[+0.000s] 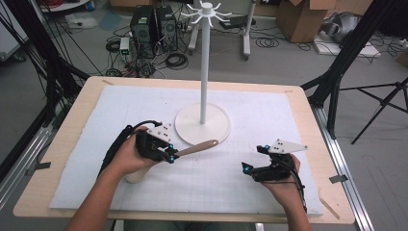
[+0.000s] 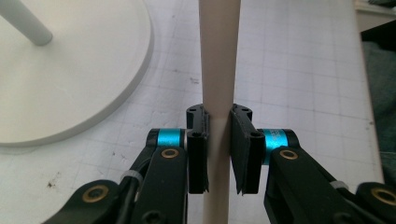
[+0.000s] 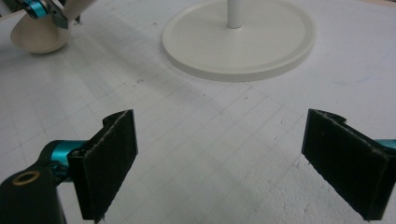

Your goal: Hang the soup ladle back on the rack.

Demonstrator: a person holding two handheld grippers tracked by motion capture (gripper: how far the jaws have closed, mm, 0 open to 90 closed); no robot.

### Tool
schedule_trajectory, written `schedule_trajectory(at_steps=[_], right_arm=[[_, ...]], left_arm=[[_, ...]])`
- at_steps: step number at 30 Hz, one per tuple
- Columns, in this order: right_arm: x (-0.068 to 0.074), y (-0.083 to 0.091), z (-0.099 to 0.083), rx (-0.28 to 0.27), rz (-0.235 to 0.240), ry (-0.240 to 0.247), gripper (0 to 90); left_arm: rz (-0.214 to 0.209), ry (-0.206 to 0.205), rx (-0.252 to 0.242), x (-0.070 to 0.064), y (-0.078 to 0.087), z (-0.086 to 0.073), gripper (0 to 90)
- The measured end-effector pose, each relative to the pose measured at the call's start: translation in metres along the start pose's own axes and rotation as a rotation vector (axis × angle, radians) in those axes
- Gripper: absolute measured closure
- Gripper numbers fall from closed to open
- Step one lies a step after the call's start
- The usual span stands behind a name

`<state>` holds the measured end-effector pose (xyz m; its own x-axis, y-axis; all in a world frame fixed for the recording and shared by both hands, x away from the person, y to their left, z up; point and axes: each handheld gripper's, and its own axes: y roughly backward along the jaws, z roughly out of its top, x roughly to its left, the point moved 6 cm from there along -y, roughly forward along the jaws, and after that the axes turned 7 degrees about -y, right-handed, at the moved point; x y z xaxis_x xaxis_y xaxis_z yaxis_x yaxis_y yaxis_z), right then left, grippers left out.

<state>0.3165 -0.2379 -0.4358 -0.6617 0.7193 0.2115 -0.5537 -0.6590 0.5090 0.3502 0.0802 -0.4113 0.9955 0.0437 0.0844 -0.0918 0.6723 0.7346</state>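
A pale wooden spoon (image 1: pixel 197 147) lies slanted over the white mat, its bowl (image 1: pixel 132 175) low by the person's left wrist and its handle tip near the stand's base. My left gripper (image 1: pixel 172 156) is shut on the handle's middle. In the left gripper view the handle (image 2: pixel 218 56) runs straight up between the two black pads (image 2: pixel 198 140). My right gripper (image 1: pixel 252 159) hovers over the mat at the right, open and holding nothing. In the right gripper view its pads (image 3: pixel 112 154) stand wide apart, with the spoon's bowl (image 3: pixel 35 37) at far left.
A white stand rises mid-table on a round base (image 1: pixel 202 124), with a thin pole (image 1: pixel 204 62) and a ring of hooks (image 1: pixel 206 12) on top. A white gridded mat (image 1: pixel 269 110) covers the wooden table (image 1: pixel 82 106). Cables, computers and boxes lie on the floor behind.
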Motion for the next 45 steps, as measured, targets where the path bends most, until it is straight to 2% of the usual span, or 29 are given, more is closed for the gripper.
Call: schedule_trajectory(at_steps=[3,6,10,16,22,25,29,32,38,45], right_arm=[[0.0,-0.001,0.0,0.002,0.001,0.004,9.5],[0.001,-0.001,0.0,0.004,0.001,0.003,9.5],[0.001,-0.001,0.0,0.004,0.001,0.002,9.5],[0.001,-0.002,-0.001,0.007,0.002,0.007,9.5],[0.001,-0.002,0.0,0.005,0.004,0.002,9.5],[0.002,-0.002,0.0,0.005,0.007,0.006,9.6],[0.002,-0.001,0.001,0.0,0.009,0.013,9.5],[0.002,-0.001,0.001,-0.001,0.01,0.01,9.5],[0.003,-0.001,0.001,-0.003,0.014,0.007,9.6],[0.003,-0.002,0.001,0.001,0.015,0.006,9.6]], left_arm=[[0.005,0.002,-0.044,0.001,0.008,0.002,77.6],[0.002,0.015,-0.109,0.002,0.015,0.005,77.6],[-0.003,0.026,-0.162,0.004,0.025,0.007,77.6],[0.052,0.043,-0.221,0.008,0.039,0.014,77.5],[0.077,0.05,-0.274,0.009,0.054,0.026,77.5],[0.108,0.074,-0.316,0.013,0.063,0.031,77.5],[0.183,0.125,-0.377,0.022,0.074,0.034,77.4],[0.209,0.163,-0.413,0.027,0.081,0.036,77.4],[0.261,0.203,-0.489,0.033,0.097,0.042,77.4],[0.283,0.212,-0.497,0.042,0.111,0.048,77.4]])
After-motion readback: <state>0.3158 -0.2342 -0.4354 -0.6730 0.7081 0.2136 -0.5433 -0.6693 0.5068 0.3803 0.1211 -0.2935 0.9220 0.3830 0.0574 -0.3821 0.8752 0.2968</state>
